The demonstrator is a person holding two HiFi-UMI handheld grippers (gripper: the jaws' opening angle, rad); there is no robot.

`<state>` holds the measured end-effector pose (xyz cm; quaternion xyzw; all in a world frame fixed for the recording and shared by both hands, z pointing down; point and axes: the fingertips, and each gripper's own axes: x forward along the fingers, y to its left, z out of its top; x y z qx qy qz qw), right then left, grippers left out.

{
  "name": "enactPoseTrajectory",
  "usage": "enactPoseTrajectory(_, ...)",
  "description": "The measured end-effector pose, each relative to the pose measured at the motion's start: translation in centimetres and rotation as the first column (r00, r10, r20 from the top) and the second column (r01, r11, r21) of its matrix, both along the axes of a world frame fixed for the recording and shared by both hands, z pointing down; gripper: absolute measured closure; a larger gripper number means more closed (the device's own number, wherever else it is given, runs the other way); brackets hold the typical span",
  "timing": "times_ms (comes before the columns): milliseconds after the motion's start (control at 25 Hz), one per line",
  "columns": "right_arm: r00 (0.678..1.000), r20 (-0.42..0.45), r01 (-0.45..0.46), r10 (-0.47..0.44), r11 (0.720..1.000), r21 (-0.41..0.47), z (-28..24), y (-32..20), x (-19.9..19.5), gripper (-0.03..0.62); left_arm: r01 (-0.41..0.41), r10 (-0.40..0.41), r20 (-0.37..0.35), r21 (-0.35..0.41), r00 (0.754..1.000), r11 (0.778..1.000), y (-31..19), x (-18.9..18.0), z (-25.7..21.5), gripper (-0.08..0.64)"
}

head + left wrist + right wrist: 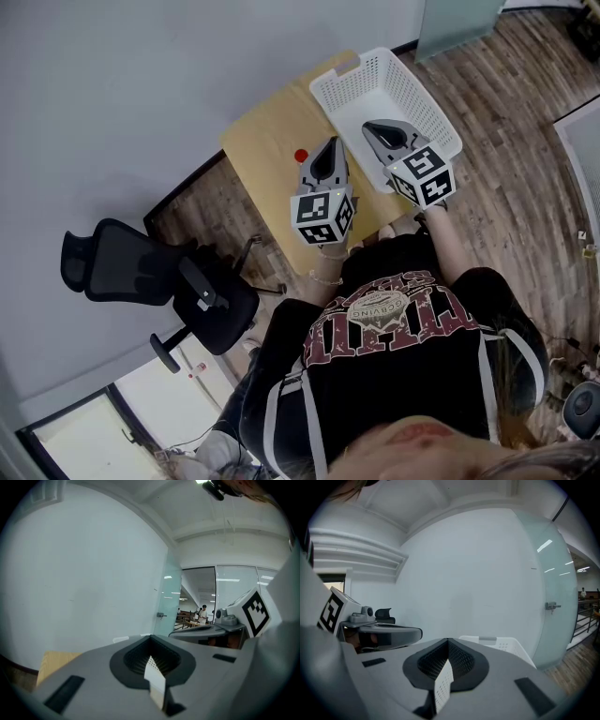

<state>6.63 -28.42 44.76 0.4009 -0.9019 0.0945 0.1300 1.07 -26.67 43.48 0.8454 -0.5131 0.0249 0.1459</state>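
A person holds both grippers up above a small wooden table point(267, 131). My left gripper point(330, 143) hangs over the table's right part, jaws shut with nothing between them. A small red object point(300, 156) lies on the table just left of it. My right gripper point(373, 126) is over the white plastic basket point(412, 89), also shut and empty. In the left gripper view the shut left gripper point(150, 639) points level at a white wall, with a table corner point(54, 660) below. In the right gripper view the basket's rim point(501, 644) shows beyond the shut right gripper point(447, 641).
A black office chair point(159, 277) stands on the wood floor left of the table. The table stands against a plain white wall point(141, 84). A glass partition with a door point(164, 602) lies to the right, with people far behind it.
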Motion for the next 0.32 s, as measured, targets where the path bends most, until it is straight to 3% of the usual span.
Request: enactPoseTrajectory(320, 1.000, -0.003, 0.000, 0.000, 1.000, 0.000, -0.03, 0.07, 0.00, 0.574, 0.001, -0.001, 0.000, 0.003, 1.000, 1.000, -0.06, 0.15, -0.16, 0.512)
